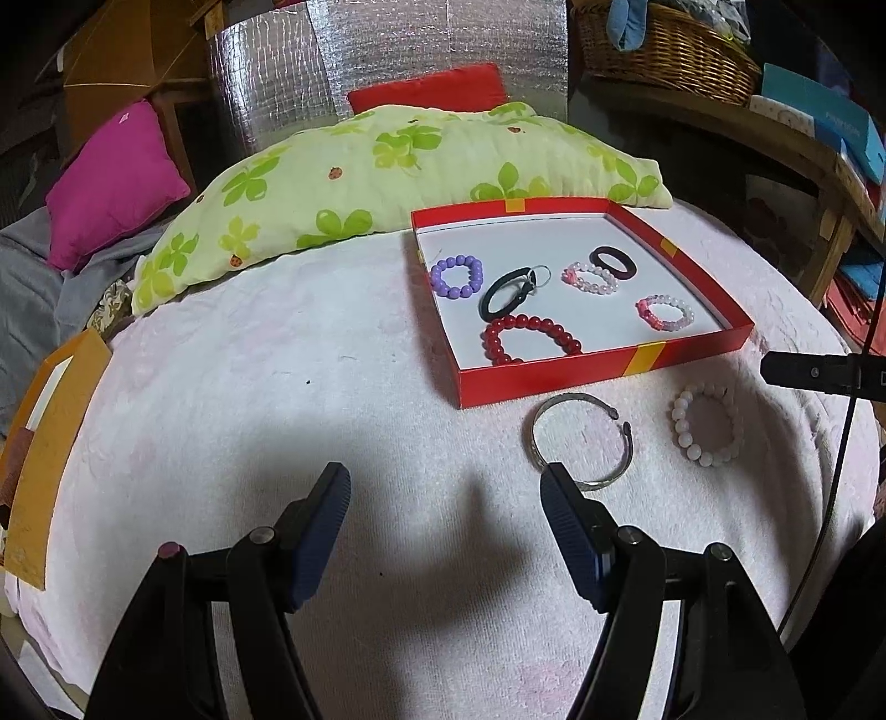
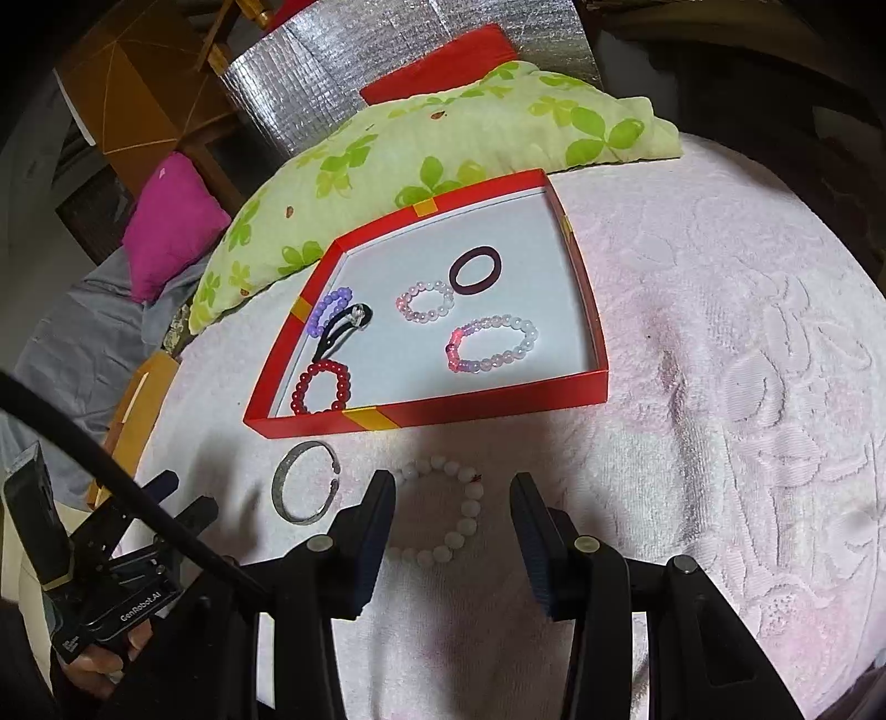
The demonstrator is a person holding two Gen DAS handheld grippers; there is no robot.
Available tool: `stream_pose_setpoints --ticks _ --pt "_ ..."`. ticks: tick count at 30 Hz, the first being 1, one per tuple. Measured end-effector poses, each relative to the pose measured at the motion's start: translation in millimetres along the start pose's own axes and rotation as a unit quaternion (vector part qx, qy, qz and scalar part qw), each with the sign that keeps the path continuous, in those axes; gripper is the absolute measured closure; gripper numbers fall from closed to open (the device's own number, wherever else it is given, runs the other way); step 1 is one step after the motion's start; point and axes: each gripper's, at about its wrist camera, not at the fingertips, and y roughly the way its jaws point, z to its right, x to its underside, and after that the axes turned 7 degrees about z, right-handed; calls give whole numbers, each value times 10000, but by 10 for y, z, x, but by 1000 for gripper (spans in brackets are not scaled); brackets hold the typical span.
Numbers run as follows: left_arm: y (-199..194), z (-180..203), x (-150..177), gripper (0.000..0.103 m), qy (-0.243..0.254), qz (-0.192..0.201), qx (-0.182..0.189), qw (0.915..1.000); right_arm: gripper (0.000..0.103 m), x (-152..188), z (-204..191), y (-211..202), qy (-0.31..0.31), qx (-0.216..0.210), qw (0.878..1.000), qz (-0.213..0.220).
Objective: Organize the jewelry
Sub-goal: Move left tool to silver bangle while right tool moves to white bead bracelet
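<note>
A red tray [image 1: 554,378] [image 2: 470,409] with a white floor holds several bracelets and hair ties: purple beads [image 1: 457,276], a red bead bracelet [image 1: 529,339] [image 2: 321,386], two pink-white bead bracelets [image 2: 493,343], black rings. On the pink towel in front of it lie a silver open bangle [image 1: 578,440] [image 2: 304,482] and a white bead bracelet [image 1: 703,423] [image 2: 443,509]. My left gripper [image 1: 446,487] is open, its right finger beside the bangle. My right gripper [image 2: 453,495] is open, low over the white bracelet, its left finger hiding part of it.
A green clover pillow [image 1: 360,183] lies behind the tray, with a magenta cushion [image 1: 116,177] at far left. An orange box lid [image 1: 50,443] sits at the towel's left edge. A wicker basket [image 1: 670,50] and shelves stand at back right.
</note>
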Motion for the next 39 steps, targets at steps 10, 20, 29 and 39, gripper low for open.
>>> stream_pose_setpoints --ticks 10,20,29,39 --pt "12 29 13 31 71 -79 30 9999 57 28 -29 55 -114 138 9998 -56" --pt "61 101 50 31 142 -228 179 9995 57 46 -12 153 -171 287 9993 -157" --pt "80 110 60 31 102 -292 244 9992 75 159 -187 423 -744 666 9938 -478" --pt "91 117 67 31 66 -318 272 9991 93 185 -233 392 -1144 1051 9875 -286"
